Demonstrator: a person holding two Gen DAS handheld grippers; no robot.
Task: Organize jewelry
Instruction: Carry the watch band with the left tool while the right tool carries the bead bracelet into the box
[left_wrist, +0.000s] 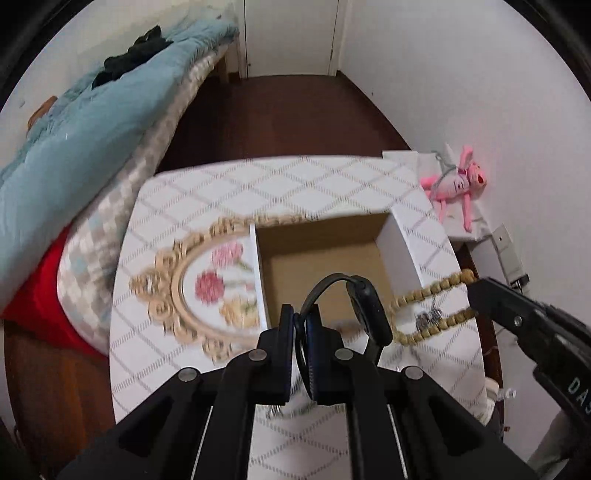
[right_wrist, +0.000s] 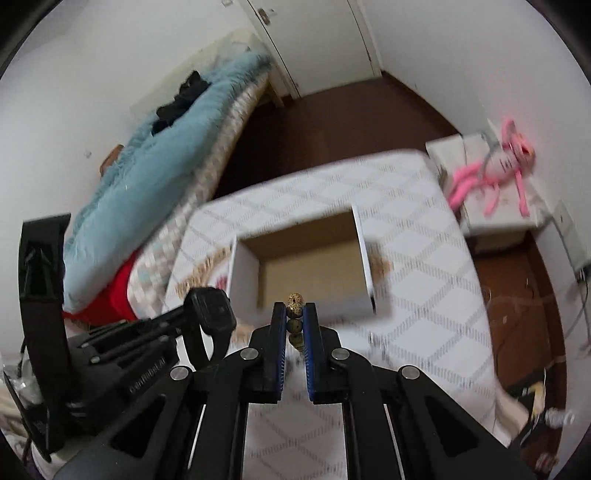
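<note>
Left gripper (left_wrist: 300, 325) clamped tight on black watch (left_wrist: 364, 306) by its strap; right gripper (right_wrist: 295, 314) nearly closed on bead string (right_wrist: 295, 306), a few beads pinched between the pads. Open box (left_wrist: 400, 243) directly ahead of and below both, watch already nearer its mouth. Bead string's long run trailing over the quilted table (left_wrist: 258, 184) toward the right gripper, visible only from the left wrist. Right-wrist view blurred; probably just the string's end showing there.
</note>
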